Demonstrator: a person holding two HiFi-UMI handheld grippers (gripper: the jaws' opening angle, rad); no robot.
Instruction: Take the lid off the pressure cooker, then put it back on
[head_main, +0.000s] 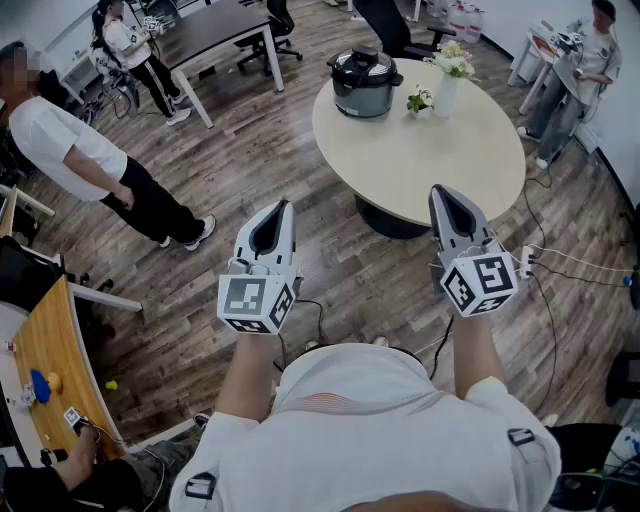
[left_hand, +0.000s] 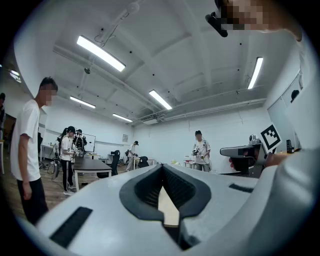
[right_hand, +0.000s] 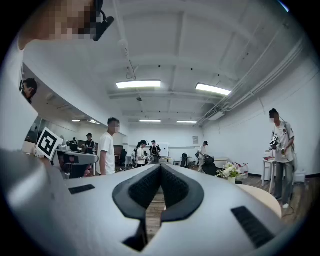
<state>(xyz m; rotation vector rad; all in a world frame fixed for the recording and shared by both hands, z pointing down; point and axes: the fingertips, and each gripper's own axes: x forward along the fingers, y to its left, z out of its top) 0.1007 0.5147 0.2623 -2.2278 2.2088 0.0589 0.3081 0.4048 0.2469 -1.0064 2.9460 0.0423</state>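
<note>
On the far round counter, the pressure cooker lid looks heavy and hard; grab its top. The left gripper and right gripper have fingers shut, holding nothing.

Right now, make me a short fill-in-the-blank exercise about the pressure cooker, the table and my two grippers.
1. The pressure cooker stands on the round table with its lid ____.
2. The left gripper and the right gripper both have their jaws ____.
3. Between each gripper's jaws there is ____.
4. Near the cooker, a white vase holds ____.

Missing words: on; shut; nothing; flowers.
</note>
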